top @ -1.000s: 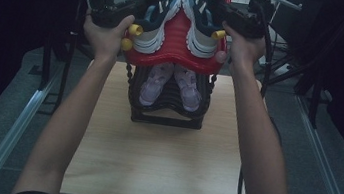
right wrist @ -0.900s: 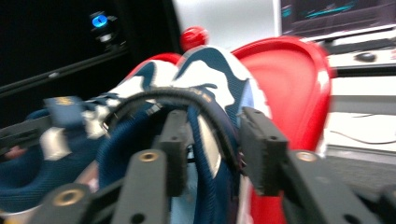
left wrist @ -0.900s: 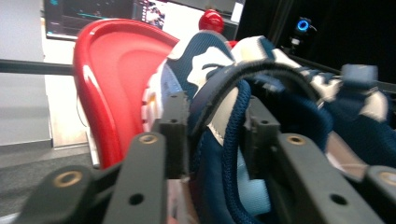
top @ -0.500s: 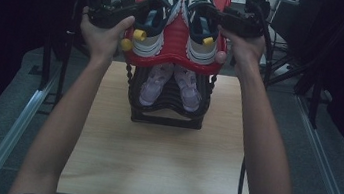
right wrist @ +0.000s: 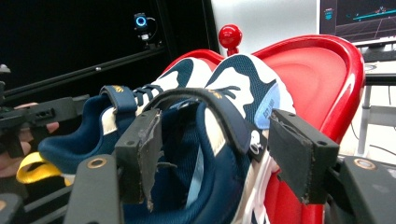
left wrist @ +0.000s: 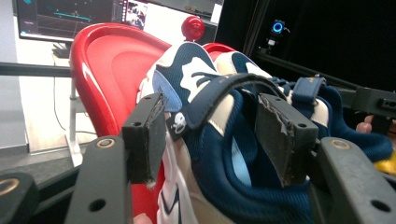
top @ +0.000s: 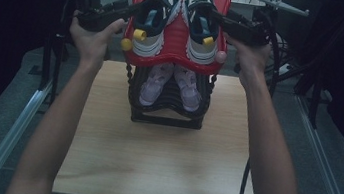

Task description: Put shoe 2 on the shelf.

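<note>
A pair of navy-and-white sneakers lies toes-away on the red top tray (top: pixel 172 59) of a black shoe rack. My left gripper (top: pixel 138 9) reaches in from the left at the left sneaker (top: pixel 152 19). In the left gripper view its jaws (left wrist: pixel 212 135) have just been opening and stand astride the sneaker's collar (left wrist: pixel 219 154), pads off it. My right gripper (top: pixel 219 18) comes in from the right at the right sneaker (top: pixel 200 25). It (right wrist: pixel 219 158) has also just been opening, and stands wide around that sneaker's collar (right wrist: pixel 187 158) without pressing.
A pair of pale pink shoes (top: pixel 169 84) sits on the rack's lower shelf. The rack stands at the far middle of a wooden tabletop (top: pixel 161 161). A red ball knob (left wrist: pixel 192 27) tops the tray. Monitors (left wrist: pixel 70 16) stand behind, metal rails (top: pixel 14 131) at the sides.
Both grippers' jaws have opened and let go of the sneakers, which now rest straight on the red tray. The left hand has drawn back slightly to the left.
</note>
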`<control>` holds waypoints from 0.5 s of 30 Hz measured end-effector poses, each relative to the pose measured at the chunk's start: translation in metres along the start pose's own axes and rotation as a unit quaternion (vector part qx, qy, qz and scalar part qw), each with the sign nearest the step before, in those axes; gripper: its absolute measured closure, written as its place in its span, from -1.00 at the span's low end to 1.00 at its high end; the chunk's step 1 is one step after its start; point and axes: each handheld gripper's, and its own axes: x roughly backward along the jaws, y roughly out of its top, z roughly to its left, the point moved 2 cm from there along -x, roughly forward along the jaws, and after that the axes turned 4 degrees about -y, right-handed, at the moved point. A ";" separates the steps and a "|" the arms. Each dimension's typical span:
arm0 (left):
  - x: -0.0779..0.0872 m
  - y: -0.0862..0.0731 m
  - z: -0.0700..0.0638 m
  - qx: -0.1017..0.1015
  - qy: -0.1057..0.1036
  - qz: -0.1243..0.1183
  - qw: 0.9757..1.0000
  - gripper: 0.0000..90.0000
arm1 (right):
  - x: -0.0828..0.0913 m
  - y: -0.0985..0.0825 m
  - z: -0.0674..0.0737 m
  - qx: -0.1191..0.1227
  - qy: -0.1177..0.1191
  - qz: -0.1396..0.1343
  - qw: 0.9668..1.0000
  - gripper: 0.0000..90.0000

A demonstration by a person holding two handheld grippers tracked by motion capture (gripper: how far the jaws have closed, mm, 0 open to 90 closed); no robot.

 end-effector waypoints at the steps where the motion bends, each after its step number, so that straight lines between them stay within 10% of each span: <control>1: 0.002 -0.001 0.000 0.000 0.001 0.001 1.000 -0.04 | 0.002 -0.002 0.000 0.001 0.001 -0.003 1.000 -0.20; 15: 0.038 -0.014 0.003 0.008 -0.009 0.004 1.000 -0.04 | 0.043 -0.019 -0.010 -0.004 0.006 -0.032 0.999 -0.19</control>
